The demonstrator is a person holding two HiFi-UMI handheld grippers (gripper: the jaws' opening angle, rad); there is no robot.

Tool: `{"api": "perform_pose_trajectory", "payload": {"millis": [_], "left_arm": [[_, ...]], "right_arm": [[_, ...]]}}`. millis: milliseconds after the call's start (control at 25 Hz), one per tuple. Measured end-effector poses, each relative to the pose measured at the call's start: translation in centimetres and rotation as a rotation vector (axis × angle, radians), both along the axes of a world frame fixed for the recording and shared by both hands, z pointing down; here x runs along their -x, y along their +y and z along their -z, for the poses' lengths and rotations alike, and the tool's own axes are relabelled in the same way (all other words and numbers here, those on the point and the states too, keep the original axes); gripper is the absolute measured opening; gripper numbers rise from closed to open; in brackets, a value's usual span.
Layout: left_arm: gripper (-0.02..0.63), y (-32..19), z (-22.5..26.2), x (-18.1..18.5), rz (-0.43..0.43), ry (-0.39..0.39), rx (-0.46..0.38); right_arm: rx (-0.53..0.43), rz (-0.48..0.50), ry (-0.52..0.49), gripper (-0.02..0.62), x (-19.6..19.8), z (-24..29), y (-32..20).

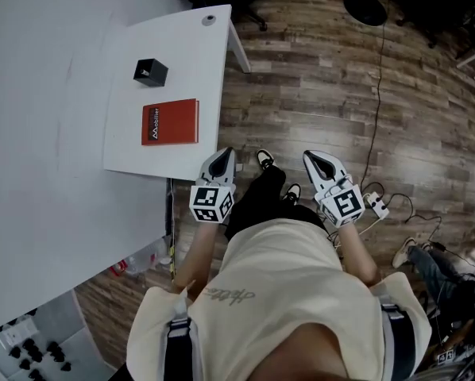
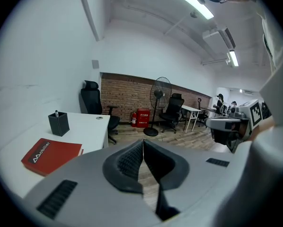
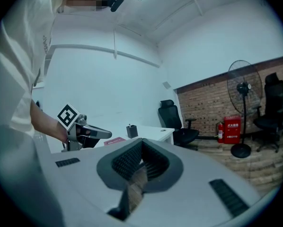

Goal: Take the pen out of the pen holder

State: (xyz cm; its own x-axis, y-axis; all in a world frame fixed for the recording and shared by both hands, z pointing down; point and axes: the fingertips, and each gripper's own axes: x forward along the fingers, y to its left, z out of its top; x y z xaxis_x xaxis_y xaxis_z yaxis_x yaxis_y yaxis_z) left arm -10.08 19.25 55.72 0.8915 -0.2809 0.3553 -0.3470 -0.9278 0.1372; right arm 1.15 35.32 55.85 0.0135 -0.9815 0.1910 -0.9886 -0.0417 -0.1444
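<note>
Both arms bent at waist, grippers pointing slightly down over wood floor, short of white desk (image 1: 194, 50). Left gripper (image 1: 221, 159) clenched, empty; right gripper (image 1: 320, 162) likewise. Black pen holder (image 1: 150, 71) stands on desk, beyond red book (image 1: 170, 121). Pen (image 2: 56, 113) inside, only tip showing.

Both forearms extend at centre frame, with the left gripper (image 1: 221, 155) and right gripper (image 1: 320, 160) side by side, jaws together, empty.

Bright ceiling strip lights (image 2: 186, 0), sheen on wooden floor (image 1: 428, 133), fisheye bending, dark rounded corners
</note>
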Motion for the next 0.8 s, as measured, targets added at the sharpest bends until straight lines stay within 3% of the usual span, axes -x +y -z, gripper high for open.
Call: {"api": "perform_pose_trajectory", "payload": {"millis": [200,440,640,800], "left_arm": [[0.02,-2.1,-0.1,-5.6,-0.025,0.045,0.017],[0.02,-7.5,2.2,-11.8,-0.043,0.115,-0.011],[0.02,-13.0,3.0,-13.5,-0.024,0.122,-0.016],[0.02,-18.1,3.1,-12.1,0.061,0.13,-0.014]], "right_arm": [[0.019,-0.035,0.018,0.008,-4.0,0.3,-1.4],[0.007,-0.03,0.094,0.008,-9.9,3.2,-7.0],[0.01,-0.025,0.106,0.008,-13.1,4.3,-12.6],[0.025,0.033,0.092,0.008,-13.3,3.8,-17.6]]}}
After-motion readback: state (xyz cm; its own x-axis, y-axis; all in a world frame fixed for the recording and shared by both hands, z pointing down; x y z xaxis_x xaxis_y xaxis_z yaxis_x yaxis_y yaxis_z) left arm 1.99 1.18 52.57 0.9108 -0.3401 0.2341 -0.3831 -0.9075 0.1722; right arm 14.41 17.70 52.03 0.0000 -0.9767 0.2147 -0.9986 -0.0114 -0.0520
